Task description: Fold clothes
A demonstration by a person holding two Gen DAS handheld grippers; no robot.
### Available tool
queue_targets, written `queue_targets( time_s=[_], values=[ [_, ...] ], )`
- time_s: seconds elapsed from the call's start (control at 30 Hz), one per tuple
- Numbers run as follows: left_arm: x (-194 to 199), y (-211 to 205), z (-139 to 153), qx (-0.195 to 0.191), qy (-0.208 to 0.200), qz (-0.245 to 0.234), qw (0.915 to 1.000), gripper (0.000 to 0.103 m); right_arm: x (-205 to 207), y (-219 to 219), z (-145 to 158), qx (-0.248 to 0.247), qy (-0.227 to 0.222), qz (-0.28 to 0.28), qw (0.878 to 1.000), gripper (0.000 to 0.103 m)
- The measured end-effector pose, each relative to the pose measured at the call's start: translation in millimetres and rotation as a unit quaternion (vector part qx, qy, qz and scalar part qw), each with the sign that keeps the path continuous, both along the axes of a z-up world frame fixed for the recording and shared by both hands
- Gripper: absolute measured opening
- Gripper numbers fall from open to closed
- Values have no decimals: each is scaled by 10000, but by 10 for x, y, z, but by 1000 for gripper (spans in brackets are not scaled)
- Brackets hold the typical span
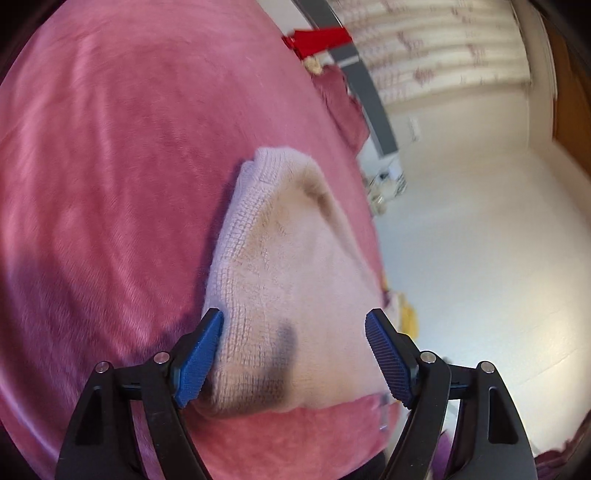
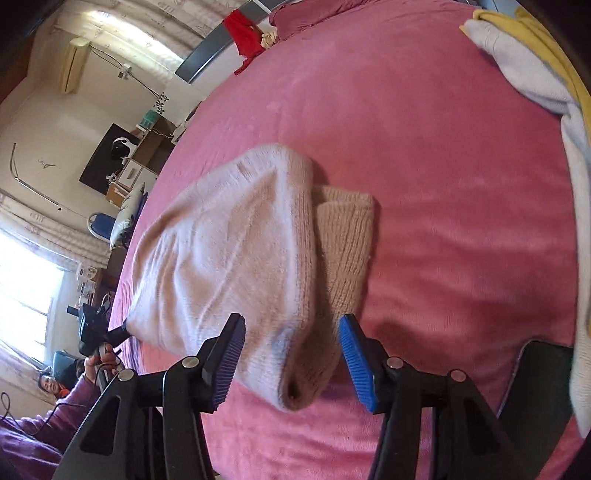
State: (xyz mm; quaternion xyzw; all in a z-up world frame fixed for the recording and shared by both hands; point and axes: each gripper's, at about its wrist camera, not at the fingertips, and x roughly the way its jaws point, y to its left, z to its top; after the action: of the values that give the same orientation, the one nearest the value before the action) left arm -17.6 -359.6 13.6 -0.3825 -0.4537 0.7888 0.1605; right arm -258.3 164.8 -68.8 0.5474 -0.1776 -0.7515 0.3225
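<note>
A folded pale pink knit sweater (image 1: 291, 258) lies on the pink bedspread (image 1: 110, 166). In the left wrist view my left gripper (image 1: 295, 314) stands open just above its near end, with the fabric spanning the gap between the blue pads (image 1: 201, 362). In the right wrist view the same sweater (image 2: 221, 251) shows a ribbed layer sticking out on its right. My right gripper (image 2: 293, 317) is open over the near folded corner, its right pad clear of the cloth. The left gripper (image 2: 96, 328), held by a hand, sits at the sweater's far left corner.
A heap of yellow and white clothes (image 2: 524, 62) lies at the bed's upper right. A red garment (image 2: 243, 33) and a pillow (image 1: 343, 107) sit by the grey headboard. A dark flat object (image 2: 539, 373) lies near right. The bed edge drops to pale floor (image 1: 480, 258). A person's purple sleeve (image 2: 55, 417) is lower left.
</note>
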Motion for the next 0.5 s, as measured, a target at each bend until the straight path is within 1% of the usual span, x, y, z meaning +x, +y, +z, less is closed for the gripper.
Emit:
queue_targets(
  time_s=[0.07,0.1,0.13,0.17,0.2,0.23,0.27,0.3,0.33,0.37,0.4,0.43,0.5],
  values=[
    [-96,82,44,-368,-105,-146,9992,80,-15,52,-78,-88,-92,12,9999,55],
    [-145,121,53,-511,-174,-191,9984,80,-76,0,-133,-92,-187,15,9998,55],
    [-194,160,63,-653,-242,-236,9973,80,-76,17,-151,-100,-208,-3,9997,49],
    [-233,204,74,-815,-303,-323,9957,80,-75,34,-169,-107,-229,-20,9997,32],
    [-246,261,92,-1025,-346,-512,9928,79,-75,51,-186,-115,-250,-38,9996,19],
    [-256,315,116,-1202,-357,-697,9897,77,-69,56,-167,-141,-247,4,9996,7],
    [-259,362,156,-1299,-287,-871,9873,72,-12,62,-77,-273,-103,88,9995,6],
    [-253,407,197,-1383,-219,-1055,9845,62,45,69,14,-406,40,172,9990,6],
    [-228,433,239,-1400,-154,-1224,9824,54,120,95,123,-550,169,239,9981,5],
    [-210,431,281,-1322,-87,-1298,9827,40,195,121,232,-694,297,305,9967,5],
    [-192,429,323,-1242,-19,-1371,9827,33,270,147,342,-837,425,371,9949,5],
    [-177,423,373,-1150,65,-1420,9831,30,361,206,439,-1014,518,412,9926,5],
    [-151,391,500,-924,301,-1398,9854,30,576,317,631,-1372,792,499,9861,5]
  ],
)
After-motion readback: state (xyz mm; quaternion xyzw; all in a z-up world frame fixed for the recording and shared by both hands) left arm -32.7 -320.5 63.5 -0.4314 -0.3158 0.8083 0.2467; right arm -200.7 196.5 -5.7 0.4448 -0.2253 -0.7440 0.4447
